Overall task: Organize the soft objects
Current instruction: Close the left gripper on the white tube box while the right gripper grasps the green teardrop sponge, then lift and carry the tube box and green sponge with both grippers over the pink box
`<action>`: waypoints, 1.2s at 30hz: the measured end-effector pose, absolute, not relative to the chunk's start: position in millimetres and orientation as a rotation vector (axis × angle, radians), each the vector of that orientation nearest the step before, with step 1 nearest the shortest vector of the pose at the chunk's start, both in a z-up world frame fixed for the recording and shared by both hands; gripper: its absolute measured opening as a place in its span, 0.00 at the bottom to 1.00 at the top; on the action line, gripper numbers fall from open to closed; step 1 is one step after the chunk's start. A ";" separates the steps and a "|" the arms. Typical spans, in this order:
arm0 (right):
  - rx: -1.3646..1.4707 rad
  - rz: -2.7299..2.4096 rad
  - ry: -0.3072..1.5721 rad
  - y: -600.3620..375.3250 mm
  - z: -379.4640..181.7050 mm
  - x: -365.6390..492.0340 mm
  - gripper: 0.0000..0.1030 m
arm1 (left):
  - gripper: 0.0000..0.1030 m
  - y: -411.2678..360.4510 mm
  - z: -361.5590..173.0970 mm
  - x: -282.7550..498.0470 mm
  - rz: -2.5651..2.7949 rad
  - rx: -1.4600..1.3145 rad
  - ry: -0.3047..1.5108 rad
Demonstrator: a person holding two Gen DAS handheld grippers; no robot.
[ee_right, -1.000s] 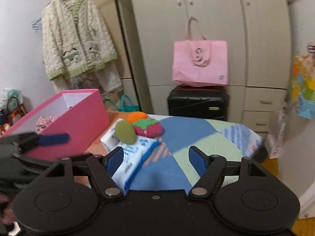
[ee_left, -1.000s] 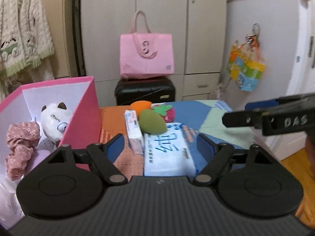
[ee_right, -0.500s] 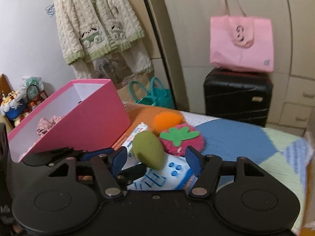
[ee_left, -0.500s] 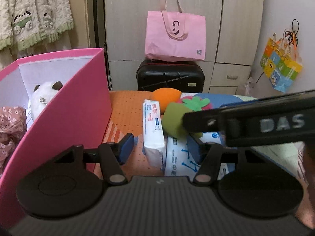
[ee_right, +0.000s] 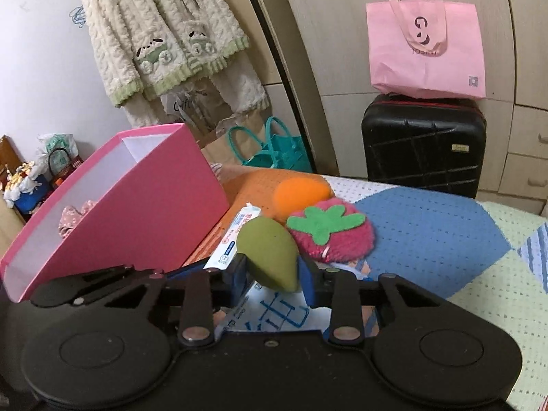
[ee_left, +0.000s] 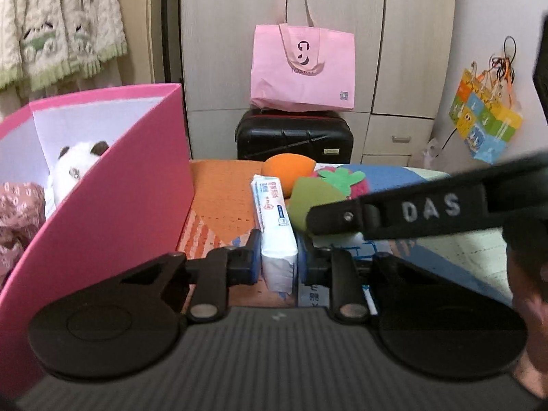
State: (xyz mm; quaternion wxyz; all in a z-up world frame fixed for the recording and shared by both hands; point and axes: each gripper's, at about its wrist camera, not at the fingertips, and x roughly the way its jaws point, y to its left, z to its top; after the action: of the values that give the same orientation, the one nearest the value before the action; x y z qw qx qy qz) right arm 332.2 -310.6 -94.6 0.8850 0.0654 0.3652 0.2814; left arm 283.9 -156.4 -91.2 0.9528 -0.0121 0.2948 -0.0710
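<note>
Your left gripper point(ee_left: 279, 257) is pinched narrow around the small white tissue pack point(ee_left: 274, 226), holding its near end. Your right gripper point(ee_right: 272, 274) is squeezed onto the green sponge point(ee_right: 269, 251), which sits on the big wet-wipes pack point(ee_right: 274, 311).

The pink box point(ee_left: 113, 198) is at 9 o'clock from your left gripper. A white plush toy point(ee_left: 73, 169) and a pink scrunchie point(ee_left: 17, 212) are already inside. The orange sponge point(ee_right: 301, 193) and the strawberry pouch point(ee_right: 330, 234) wait at 12 o'clock, just past the green sponge.

Here is what could go wrong. Your two tools are very close and could bump when you lift. The tissue pack is long and soft, so held by one end it may droop and catch the box wall. The sponge is squishy and could pop out if your grip is loose.
</note>
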 end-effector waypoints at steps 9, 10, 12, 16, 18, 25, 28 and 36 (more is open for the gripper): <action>0.193 0.543 0.733 -324.4 -87.5 315.0 0.36 | 0.18 -151.1 -86.8 268.0 -0.157 -0.048 0.582; 0.185 0.536 0.728 -324.5 -86.0 311.4 0.36 | 0.18 -149.8 -86.3 265.7 -0.157 -0.052 0.581; 0.157 0.510 0.722 -324.5 -83.1 302.7 0.36 | 0.18 -148.9 -84.7 261.7 -0.161 -0.051 0.580; 0.140 0.490 0.716 -327.4 -79.3 283.0 0.36 | 0.18 -146.6 -79.9 251.8 -0.174 -0.049 0.576; 0.132 0.477 0.715 -328.9 -77.6 273.1 0.36 | 0.18 -144.6 -78.4 245.0 -0.180 -0.047 0.576; 0.131 0.446 0.738 -338.2 -83.6 237.9 0.36 | 0.18 -140.7 -81.8 218.0 -0.211 -0.015 0.613; 0.130 0.439 0.736 -340.4 -89.1 233.8 0.36 | 0.21 -141.2 -90.1 220.9 -0.225 -0.045 0.655; 0.107 0.456 0.717 -337.0 -93.4 241.3 0.36 | 0.41 -156.2 -85.4 247.4 -0.189 0.050 0.654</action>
State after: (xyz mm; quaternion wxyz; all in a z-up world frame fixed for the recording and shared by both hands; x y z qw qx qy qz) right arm 241.3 -337.0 -93.4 0.9096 0.0520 0.3478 0.2212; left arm 247.4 -156.2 -85.4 0.9423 0.0244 0.3206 -0.0929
